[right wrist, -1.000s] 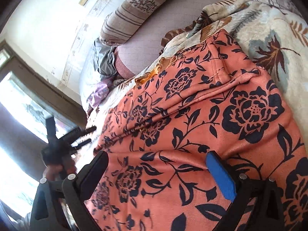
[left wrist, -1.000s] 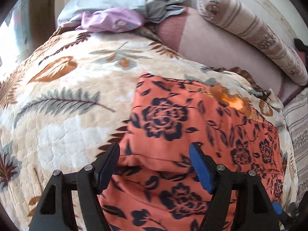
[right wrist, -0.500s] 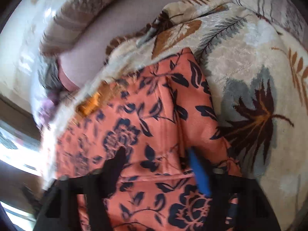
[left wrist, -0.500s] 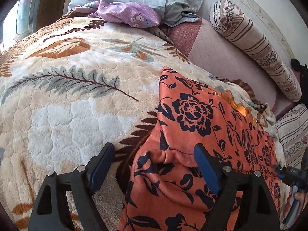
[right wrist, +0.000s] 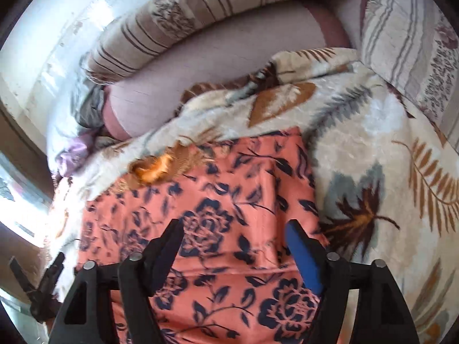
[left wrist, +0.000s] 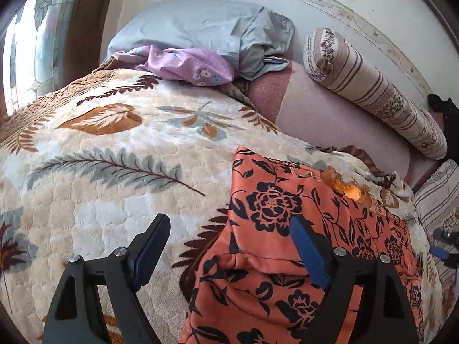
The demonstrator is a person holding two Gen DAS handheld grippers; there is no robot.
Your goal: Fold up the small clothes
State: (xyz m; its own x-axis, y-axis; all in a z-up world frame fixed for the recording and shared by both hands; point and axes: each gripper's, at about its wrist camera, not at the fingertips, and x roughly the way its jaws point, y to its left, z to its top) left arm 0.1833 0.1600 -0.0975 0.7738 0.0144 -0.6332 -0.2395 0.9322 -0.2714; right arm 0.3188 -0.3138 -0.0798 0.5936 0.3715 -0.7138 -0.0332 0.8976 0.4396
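An orange garment (left wrist: 272, 200) with dark navy flowers lies folded on the cream leaf-print blanket (left wrist: 114, 200). My left gripper (left wrist: 229, 225) hovers open over the garment's left edge, one finger above the blanket and the other above the cloth. In the right wrist view the same garment (right wrist: 223, 200) lies flat under my right gripper (right wrist: 233, 226), whose jaws are opening with no cloth pinched between the pads. The right gripper (left wrist: 441, 246) also shows at the right rim of the left wrist view, and the left gripper (right wrist: 37, 286) shows low at the left of the right wrist view.
A lilac garment (left wrist: 186, 64) and a grey-blue pillow (left wrist: 200, 28) lie at the head of the bed. A striped bolster (left wrist: 373, 91) runs along the wall on a pink sheet (left wrist: 315, 114). A striped pillow (right wrist: 416, 43) sits at the right. A window (left wrist: 28, 43) is at the left.
The left gripper slid left off the garment and its jaws widened. The right gripper narrowed over the cloth near the garment's right edge, then spread wide again and rose.
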